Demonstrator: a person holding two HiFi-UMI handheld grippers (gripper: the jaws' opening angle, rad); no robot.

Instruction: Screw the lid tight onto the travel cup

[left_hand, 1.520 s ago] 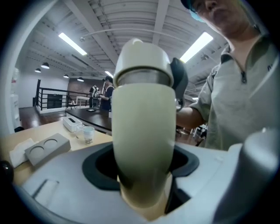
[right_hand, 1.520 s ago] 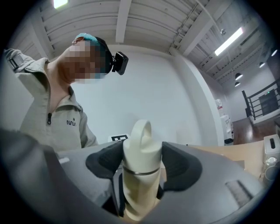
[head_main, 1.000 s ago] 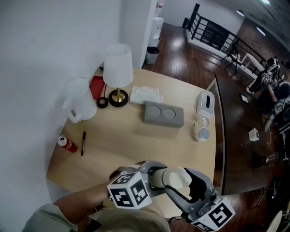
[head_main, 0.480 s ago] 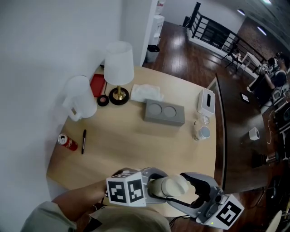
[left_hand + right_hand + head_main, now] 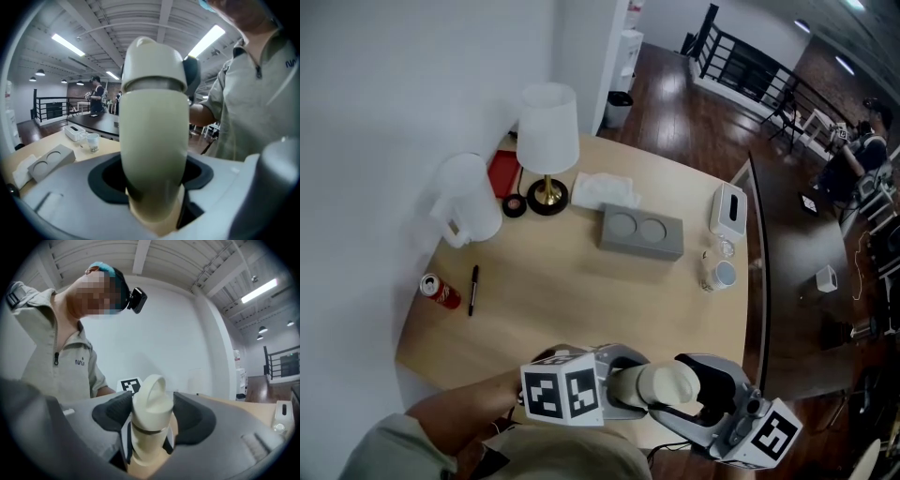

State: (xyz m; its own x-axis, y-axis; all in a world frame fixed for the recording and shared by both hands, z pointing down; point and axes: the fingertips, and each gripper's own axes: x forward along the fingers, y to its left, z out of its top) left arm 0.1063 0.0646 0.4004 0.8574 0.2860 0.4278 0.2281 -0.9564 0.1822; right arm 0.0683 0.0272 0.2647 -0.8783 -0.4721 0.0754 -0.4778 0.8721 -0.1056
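Note:
A cream travel cup [image 5: 642, 386] is held in the air over the near table edge, lying roughly level. My left gripper [image 5: 623, 380] is shut on the cup body [image 5: 152, 140], with dark pads on both sides. The lid [image 5: 154, 61], with a loop handle, points away from it. My right gripper [image 5: 698, 389] comes from the right and is shut on the lid [image 5: 152, 401], whose sides lie flush against both pads. A dark seam ring shows under the lid above the cup body [image 5: 145, 446].
On the wooden table [image 5: 581, 291] stand a white lamp [image 5: 547, 131], a white jug [image 5: 467, 202], a red can [image 5: 439, 295], a pen [image 5: 472, 292], a grey two-hole block [image 5: 640, 234], a tissue box [image 5: 725, 211] and small cups [image 5: 715, 275]. A dark table [image 5: 797, 262] adjoins at the right.
Both grippers and the cup have turned a little; the right gripper's marker cube has shifted right. Over the last half second hardly anything moved.

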